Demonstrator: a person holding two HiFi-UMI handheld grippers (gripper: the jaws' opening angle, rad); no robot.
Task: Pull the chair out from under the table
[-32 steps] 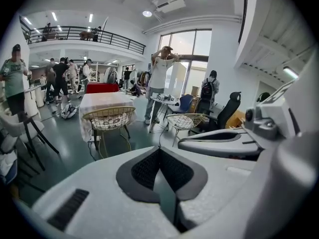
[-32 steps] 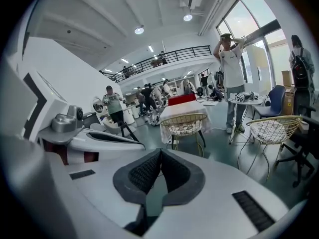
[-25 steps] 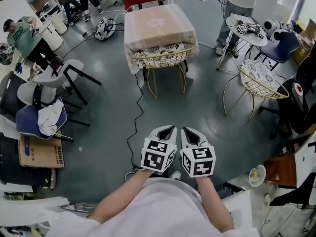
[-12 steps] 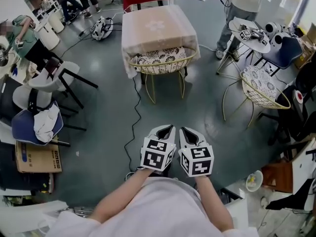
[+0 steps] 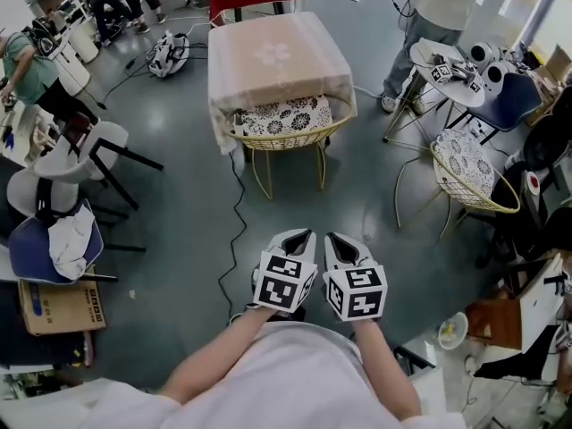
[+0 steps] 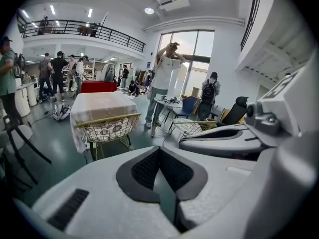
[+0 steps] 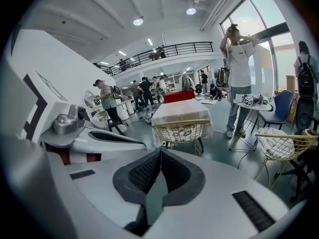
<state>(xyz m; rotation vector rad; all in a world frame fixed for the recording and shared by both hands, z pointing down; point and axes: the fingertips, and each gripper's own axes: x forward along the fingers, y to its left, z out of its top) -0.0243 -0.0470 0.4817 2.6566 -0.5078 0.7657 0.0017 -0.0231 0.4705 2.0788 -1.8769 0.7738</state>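
A gold wire chair (image 5: 288, 121) with a patterned cushion is tucked under the near edge of a square table (image 5: 268, 56) covered with a pink cloth. It also shows ahead as the chair (image 6: 107, 127) in the left gripper view and the chair (image 7: 181, 129) in the right gripper view. My left gripper (image 5: 305, 234) and right gripper (image 5: 335, 236) are side by side in front of me, both shut and empty, some way short of the chair over bare floor.
A black cable (image 5: 234, 231) runs along the floor left of the path to the chair. A second wire chair (image 5: 472, 173) and a small round table (image 5: 447, 63) stand at the right, with a person (image 5: 429, 16) beside them. White and blue chairs (image 5: 67, 181) crowd the left.
The view has advanced toward the table and chair, which now sit a little nearer and lower-left in the head view. Both grippers stay shut, side by side.
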